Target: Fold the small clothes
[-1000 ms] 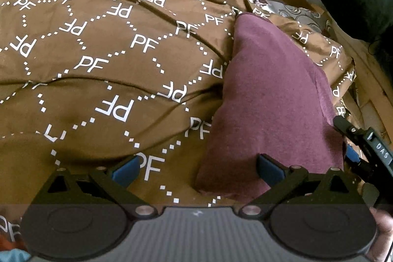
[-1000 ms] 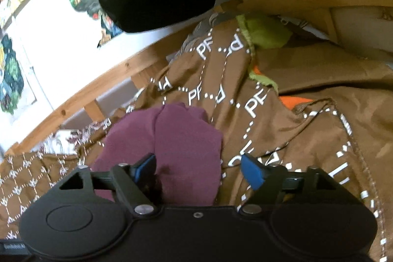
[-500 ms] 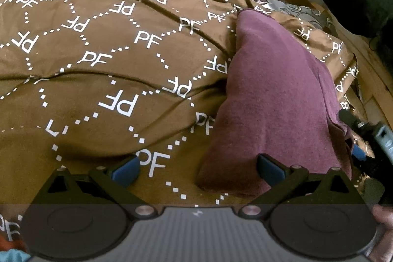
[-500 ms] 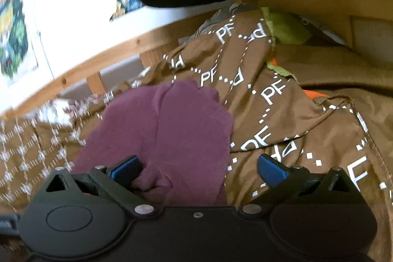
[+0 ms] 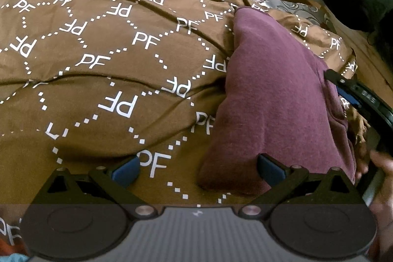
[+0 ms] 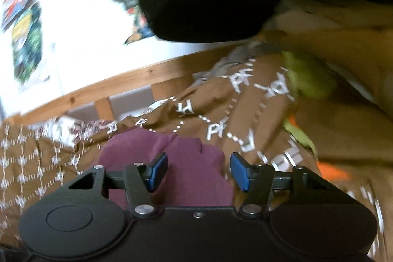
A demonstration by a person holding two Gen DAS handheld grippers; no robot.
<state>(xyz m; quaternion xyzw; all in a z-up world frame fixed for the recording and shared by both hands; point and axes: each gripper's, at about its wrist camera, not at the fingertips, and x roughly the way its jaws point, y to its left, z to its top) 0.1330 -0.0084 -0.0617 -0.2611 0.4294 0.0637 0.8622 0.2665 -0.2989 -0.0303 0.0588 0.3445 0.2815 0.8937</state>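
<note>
Right gripper (image 6: 199, 172) jaws narrowed since half second earlier, gap remained, nothing clamped; view blurred. Left gripper (image 5: 199, 170) unchanged, jaws wide apart, empty. One maroon garment (image 5: 277, 100), folded, lay on brown bedspread (image 5: 103, 60), ahead of right gripper, beside left gripper's right finger. Two grippers counted.

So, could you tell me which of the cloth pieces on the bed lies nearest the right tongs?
The maroon garment, right under the tongs; the green and orange pieces lie farther right.
</note>
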